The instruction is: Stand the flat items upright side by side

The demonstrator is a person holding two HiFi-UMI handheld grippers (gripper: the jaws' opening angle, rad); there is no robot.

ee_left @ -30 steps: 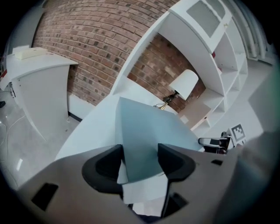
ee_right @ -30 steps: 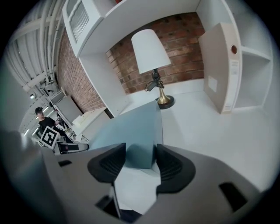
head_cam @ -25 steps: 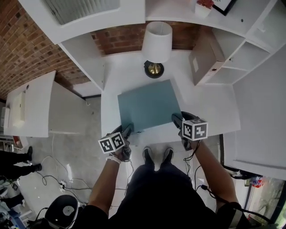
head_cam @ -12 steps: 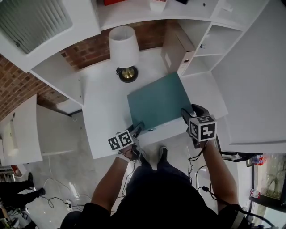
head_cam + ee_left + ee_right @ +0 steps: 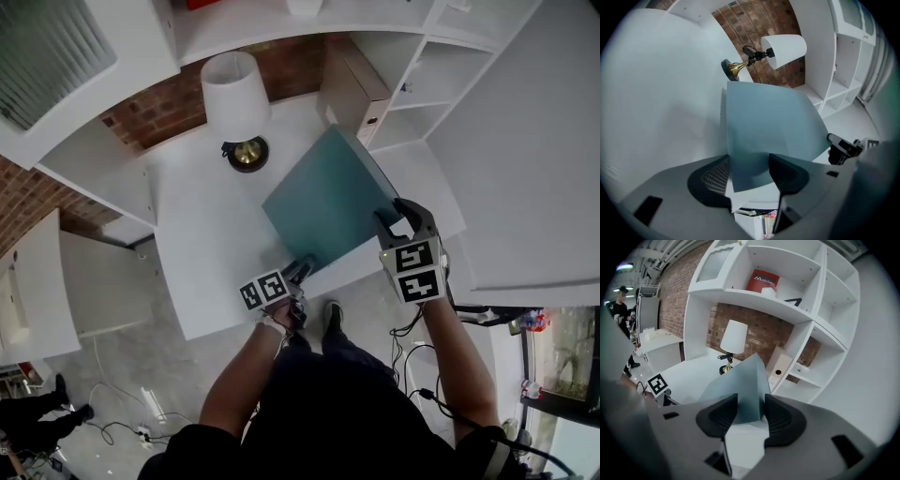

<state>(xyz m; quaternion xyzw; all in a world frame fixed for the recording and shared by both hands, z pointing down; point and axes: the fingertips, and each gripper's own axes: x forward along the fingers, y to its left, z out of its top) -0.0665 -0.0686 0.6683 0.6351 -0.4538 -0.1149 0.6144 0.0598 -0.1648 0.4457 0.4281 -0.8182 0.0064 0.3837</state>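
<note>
1. Teal folder (image 5: 323, 202) is held tilted over the white desk (image 5: 202, 253), between the lamp (image 5: 232, 89) and the shelf unit (image 5: 412, 56).
2. Left gripper (image 5: 302, 271): fingers clenched on the folder's near corner.
3. Right gripper (image 5: 392, 217): fingers closing on the folder's right edge, with the pads against both faces.

A white desk (image 5: 206, 272) stands against a red brick wall (image 5: 141, 117), with white open shelving (image 5: 450, 56) rising at the far right. A lamp (image 5: 230, 84) with a white shade and brass base stands at the desk's far edge. Left is a lower white table (image 5: 28, 291). Loose cables (image 5: 136, 431) trail over the grey floor (image 5: 122, 366).
</note>
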